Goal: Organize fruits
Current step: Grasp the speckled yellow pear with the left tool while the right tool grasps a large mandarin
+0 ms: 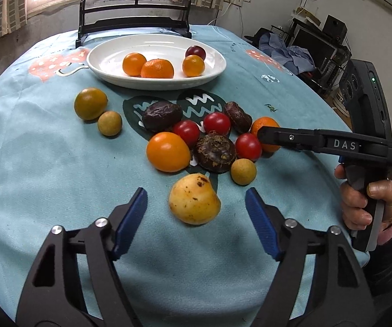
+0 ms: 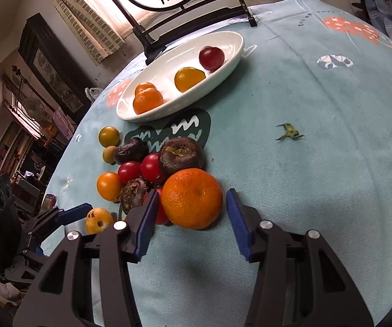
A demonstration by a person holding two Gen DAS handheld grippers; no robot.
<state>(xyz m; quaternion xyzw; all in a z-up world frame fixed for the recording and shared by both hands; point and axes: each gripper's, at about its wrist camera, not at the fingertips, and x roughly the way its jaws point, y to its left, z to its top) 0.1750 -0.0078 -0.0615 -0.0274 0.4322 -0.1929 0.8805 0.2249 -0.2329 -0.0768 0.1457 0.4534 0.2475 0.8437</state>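
Observation:
A white oval plate (image 1: 105, 62) at the back of the table holds several small fruits; it also shows in the right wrist view (image 2: 234, 54). A heap of loose fruits lies on the blue cloth. My left gripper (image 1: 196, 204) is open, its blue pads on either side of a spotted yellow fruit (image 1: 194, 199), not touching it. My right gripper (image 2: 193, 204) is open around a mandarin (image 2: 193, 197) at the heap's right end. In the left wrist view the right gripper (image 1: 266, 135) reaches in from the right, partly hiding that mandarin (image 1: 264, 124).
Red tomatoes (image 1: 216, 122), dark brown fruits (image 1: 215, 152), an orange fruit (image 1: 168, 151) and small tan fruits (image 1: 110, 123) crowd the heap. A green-yellow fruit (image 1: 90, 103) lies left. A dark wooden stand (image 1: 133, 24) stands behind the plate. A green stem scrap (image 2: 290, 133) lies on the cloth.

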